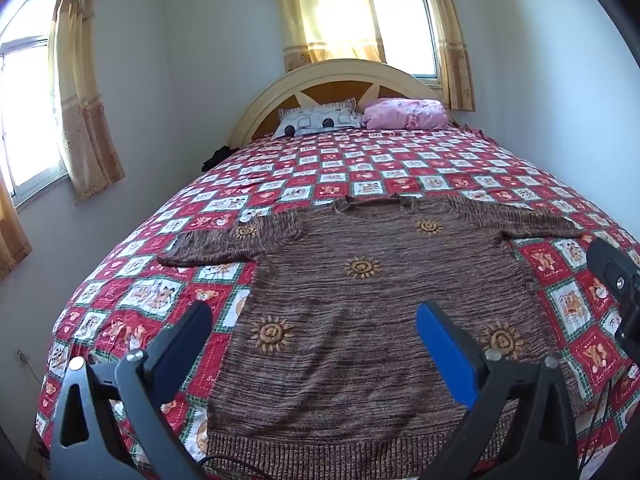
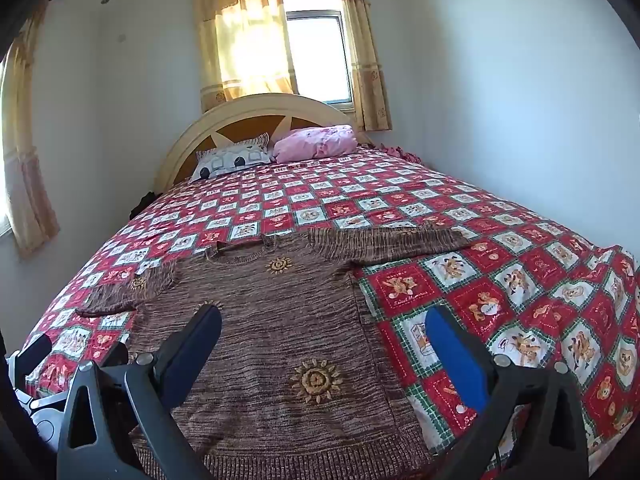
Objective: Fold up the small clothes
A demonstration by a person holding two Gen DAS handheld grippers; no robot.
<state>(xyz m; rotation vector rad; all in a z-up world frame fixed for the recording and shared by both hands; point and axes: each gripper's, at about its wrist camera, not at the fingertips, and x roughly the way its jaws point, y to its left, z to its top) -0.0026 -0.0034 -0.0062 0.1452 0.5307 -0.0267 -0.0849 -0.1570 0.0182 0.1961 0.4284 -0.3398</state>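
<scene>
Holding both grippers above the foot of the bed (image 1: 120, 264), we see a brown knit sweater (image 1: 360, 300) spread flat, front up, on the red-and-white checked bedspread (image 1: 400, 168), hem twd us, neckline twd the headboard (image 1: 344, 76). Both sleeves lie out sideways; the one on the left of the frame is shorter-looking & angled slightly down, the other runs straight out to the right. Sun motifs in tan yarn dot the front, e.g. one near the chest (image 1: 362, 267). Our left gripper (image 1: 314, 330) has its fingers spread wide apart, nothing betw them; they sit over the lower body of the sweater, and whether they touch the fabric we can't tell. In the left wrist view the right gripper's body shows at the far right edge, over the bedspread just beside the sweater's side seam. Our right gripper (image 2: 324, 330) likewise has its fingers wide apart w/ nothing held: the dark finger (image 2: 196, 344) is over the sweater's lower half, the blue-padded finger (image 2: 456, 356) over the bedspread just past the sweater's right edge, so the side seam runs betw them. In the right wrist view part of the left gripper shows at the lower left edge. At the head of the bed, a white patterned pillow (image 1: 320, 118) & a pink pillow (image 1: 406, 114) lie side by side, touching, against the headboard. Yellow curtains (image 1: 336, 12) hang at the window behind; another curtained window is on the left wall.
</scene>
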